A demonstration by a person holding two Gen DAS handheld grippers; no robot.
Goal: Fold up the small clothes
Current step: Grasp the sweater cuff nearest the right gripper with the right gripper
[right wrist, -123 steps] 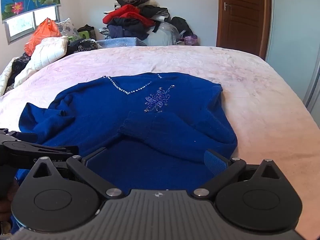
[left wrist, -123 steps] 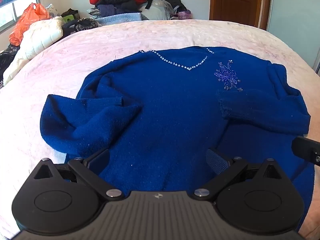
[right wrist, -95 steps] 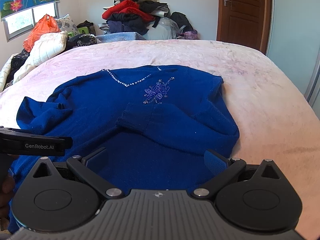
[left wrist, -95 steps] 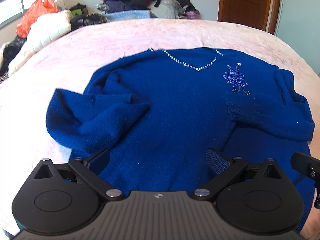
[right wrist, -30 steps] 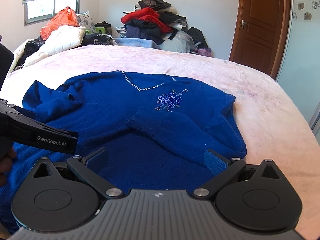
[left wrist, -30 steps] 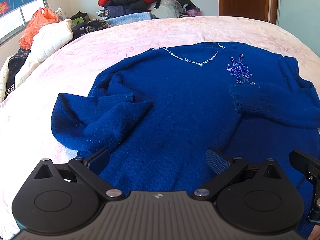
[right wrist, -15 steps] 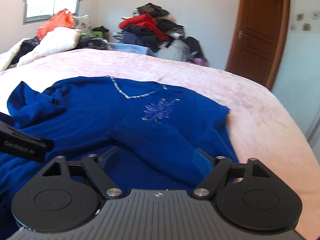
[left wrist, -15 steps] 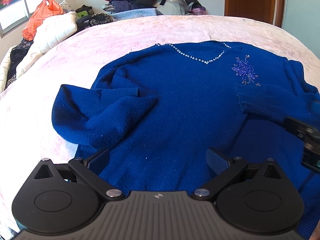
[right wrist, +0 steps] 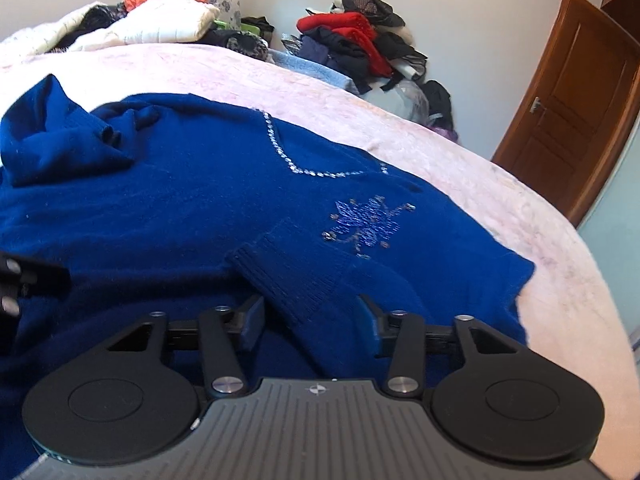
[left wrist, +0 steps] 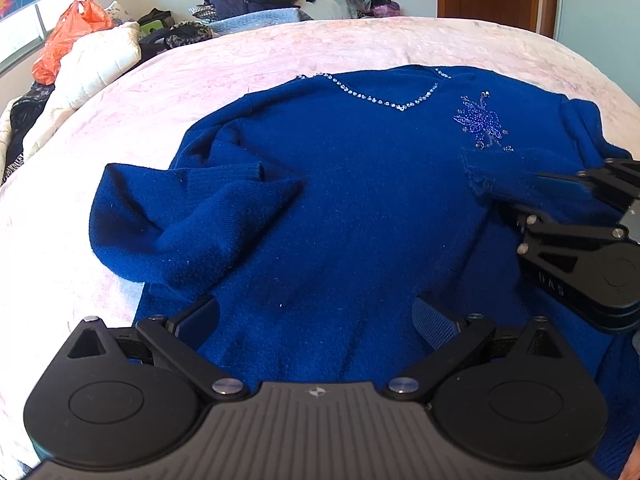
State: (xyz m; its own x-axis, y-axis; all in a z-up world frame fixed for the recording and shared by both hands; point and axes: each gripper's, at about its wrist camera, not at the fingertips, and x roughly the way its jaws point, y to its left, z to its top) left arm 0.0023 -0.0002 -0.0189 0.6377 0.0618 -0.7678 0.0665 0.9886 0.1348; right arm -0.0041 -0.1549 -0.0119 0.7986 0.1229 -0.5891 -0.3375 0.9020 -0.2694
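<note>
Now right gripper [right wrist: 310, 322] jaws closing around sweater [right wrist: 180, 208] sleeve cuff [right wrist: 296, 280].

Sunlit bedroom [right wrist: 480, 20] (wooden door [right wrist: 568, 104])

A pink-covered bed [left wrist: 280, 52] carries a blue sweater [left wrist: 360, 200] spread flat, front up.

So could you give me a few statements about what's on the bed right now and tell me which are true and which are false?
1. The blue sweater lies on a pink bedspread. True.
2. The sweater's neckline is plain. False: it has a sparkly beaded trim.
3. A sleeve cuff sits between the closing jaws of the right gripper. True.
4. The door stands wide open. False: it is shut.
5. The left gripper grips the sweater. False: its jaws are open.
</note>
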